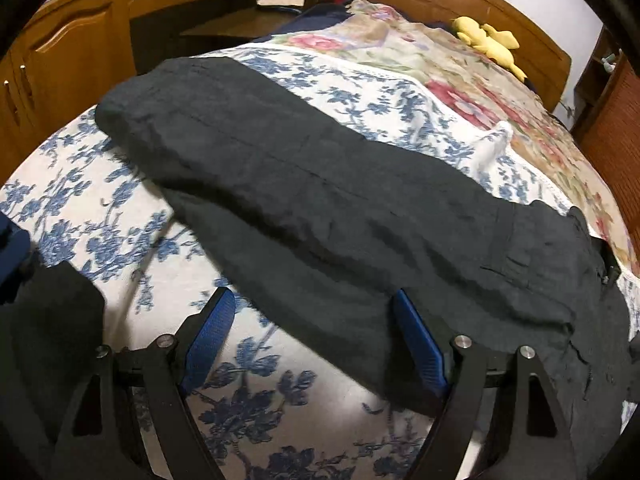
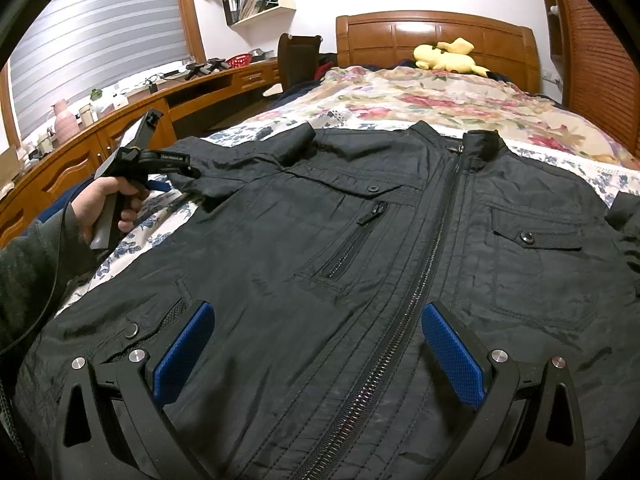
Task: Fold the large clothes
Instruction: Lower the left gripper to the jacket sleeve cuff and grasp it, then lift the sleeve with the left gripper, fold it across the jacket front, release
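Observation:
A black zip-up jacket (image 2: 360, 240) lies front up and spread flat on the bed. Its long sleeve (image 1: 300, 184) stretches across the left wrist view. My left gripper (image 1: 312, 294) is open, pointing down at the sleeve's near edge. One blue pad (image 1: 420, 344) is over the fabric and the other is over the sheet, neither pressing. In the right wrist view a hand (image 2: 108, 204) holds that left gripper (image 2: 176, 178) at the sleeve's side. My right gripper (image 2: 316, 308) hangs open above the jacket's lower front, astride the zip (image 2: 404, 304), with nothing gripped.
The bed has a blue-flowered sheet (image 1: 100, 216) and a rose-patterned quilt (image 2: 432, 100) further up. A yellow plush toy (image 2: 448, 56) lies by the wooden headboard (image 2: 436, 32). A wooden desk (image 2: 132, 120) with cupboards runs along the bed's left side.

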Demonstrator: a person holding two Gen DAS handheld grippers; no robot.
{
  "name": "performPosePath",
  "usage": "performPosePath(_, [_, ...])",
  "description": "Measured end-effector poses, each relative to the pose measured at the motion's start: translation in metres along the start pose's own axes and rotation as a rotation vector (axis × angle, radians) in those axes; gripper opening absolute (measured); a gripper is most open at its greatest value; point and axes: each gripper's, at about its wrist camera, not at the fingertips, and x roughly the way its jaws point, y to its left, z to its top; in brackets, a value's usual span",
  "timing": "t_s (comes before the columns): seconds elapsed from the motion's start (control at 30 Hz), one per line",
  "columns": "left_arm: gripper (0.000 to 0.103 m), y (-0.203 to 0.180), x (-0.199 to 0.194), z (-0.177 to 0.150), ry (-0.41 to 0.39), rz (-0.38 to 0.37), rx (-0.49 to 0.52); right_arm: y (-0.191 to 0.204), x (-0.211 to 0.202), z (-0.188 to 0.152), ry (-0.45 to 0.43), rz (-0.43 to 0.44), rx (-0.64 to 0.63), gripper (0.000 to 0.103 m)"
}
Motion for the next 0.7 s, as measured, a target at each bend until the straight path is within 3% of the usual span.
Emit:
performPosePath(0.03, [0.082,0.0,0.001,0.001,0.005,-0.011,-0.009,-0.001,0.0,0.0,0.0,0.002,0.004,0.103])
performPosePath(0.1, [0.069,-0.002,0.002,0.002,0.005,-0.026,-0.014,-0.001,0.0,-0.001,-0.003,0.005,0.01,0.103])
performPosePath(0.17, [0.039,-0.005,0.003,0.004,-0.003,-0.024,0.006,-0.001,-0.001,-0.001,-0.003,0.006,0.011,0.103])
performPosePath(0.23, [0.015,-0.01,0.008,0.009,-0.002,-0.027,0.035,-0.001,-0.001,-0.002,-0.005,0.006,0.01,0.103])
performPosePath(0.27, [0.009,-0.012,0.009,0.011,0.005,-0.028,0.041,-0.001,0.0,-0.002,-0.006,0.006,0.011,0.103])
performPosePath(0.4, [0.005,-0.028,-0.004,0.017,-0.012,0.002,0.083,-0.003,0.0,-0.003,-0.008,0.01,0.024,0.103])
performPosePath(0.5, [0.005,-0.056,-0.035,0.02,-0.082,0.029,0.148,-0.004,-0.001,-0.004,-0.016,0.012,0.033,0.103])
performPosePath(0.7, [0.005,-0.144,-0.101,0.01,-0.156,-0.026,0.344,-0.01,-0.007,-0.007,-0.053,0.007,0.077,0.103])
